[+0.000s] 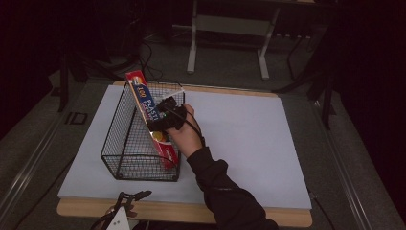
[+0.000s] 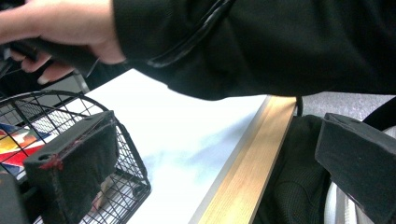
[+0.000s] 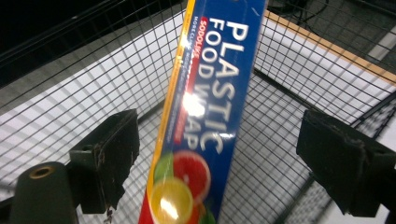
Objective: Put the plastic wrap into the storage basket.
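Observation:
A long blue and red plastic food wrap box (image 1: 143, 96) leans tilted inside a black wire basket (image 1: 125, 139), its top end sticking out above the rim. My right gripper (image 1: 165, 115) is at the basket's right side, held by a hand. In the right gripper view its jaws stand open on either side of the box (image 3: 215, 93), not touching it, with the basket's mesh (image 3: 84, 74) behind. My left gripper (image 1: 131, 197) hangs low at the table's front edge, open and empty (image 2: 215, 168), beside the basket's corner (image 2: 135, 179).
The basket stands on a white board (image 1: 249, 143) over a wooden tabletop (image 1: 158, 211). A dark sleeve (image 1: 225, 191) reaches in from the bottom. A metal table frame (image 1: 227, 28) stands on the floor beyond.

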{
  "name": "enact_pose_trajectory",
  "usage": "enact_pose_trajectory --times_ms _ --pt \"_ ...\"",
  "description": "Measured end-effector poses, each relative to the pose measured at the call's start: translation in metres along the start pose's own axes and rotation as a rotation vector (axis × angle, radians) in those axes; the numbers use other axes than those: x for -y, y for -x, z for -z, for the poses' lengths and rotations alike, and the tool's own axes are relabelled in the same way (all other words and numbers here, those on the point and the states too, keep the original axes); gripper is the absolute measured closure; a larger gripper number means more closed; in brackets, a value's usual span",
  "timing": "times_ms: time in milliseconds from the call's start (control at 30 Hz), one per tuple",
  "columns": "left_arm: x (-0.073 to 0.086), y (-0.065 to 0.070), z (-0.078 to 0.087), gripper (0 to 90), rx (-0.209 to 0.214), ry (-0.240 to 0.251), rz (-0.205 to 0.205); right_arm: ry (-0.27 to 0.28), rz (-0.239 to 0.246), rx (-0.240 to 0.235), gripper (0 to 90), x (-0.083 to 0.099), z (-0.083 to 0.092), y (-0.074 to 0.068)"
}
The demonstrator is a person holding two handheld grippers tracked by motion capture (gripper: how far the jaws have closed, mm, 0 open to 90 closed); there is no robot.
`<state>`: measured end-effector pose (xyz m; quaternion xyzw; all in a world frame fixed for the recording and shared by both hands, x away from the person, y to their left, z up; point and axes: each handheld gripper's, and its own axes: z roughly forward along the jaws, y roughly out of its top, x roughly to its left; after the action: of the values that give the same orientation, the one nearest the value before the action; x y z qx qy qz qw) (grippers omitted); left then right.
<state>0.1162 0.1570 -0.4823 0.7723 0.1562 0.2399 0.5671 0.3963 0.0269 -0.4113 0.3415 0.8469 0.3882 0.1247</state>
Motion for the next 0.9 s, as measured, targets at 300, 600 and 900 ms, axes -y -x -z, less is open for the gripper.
enact_pose_trajectory --times_ms 300,600,900 --pt "0.001 0.0 -0.003 0.1 0.001 -0.008 0.002 -0.011 0.011 0.034 13.4 0.022 0.039 0.025" --pt "0.001 -0.001 -0.005 0.1 -0.004 -0.016 0.008 0.045 0.013 0.062 13.7 0.048 0.073 0.044" --pt "0.002 -0.002 -0.006 0.1 -0.006 -0.02 0.008 0.073 0.033 0.078 13.6 0.079 0.098 0.058"
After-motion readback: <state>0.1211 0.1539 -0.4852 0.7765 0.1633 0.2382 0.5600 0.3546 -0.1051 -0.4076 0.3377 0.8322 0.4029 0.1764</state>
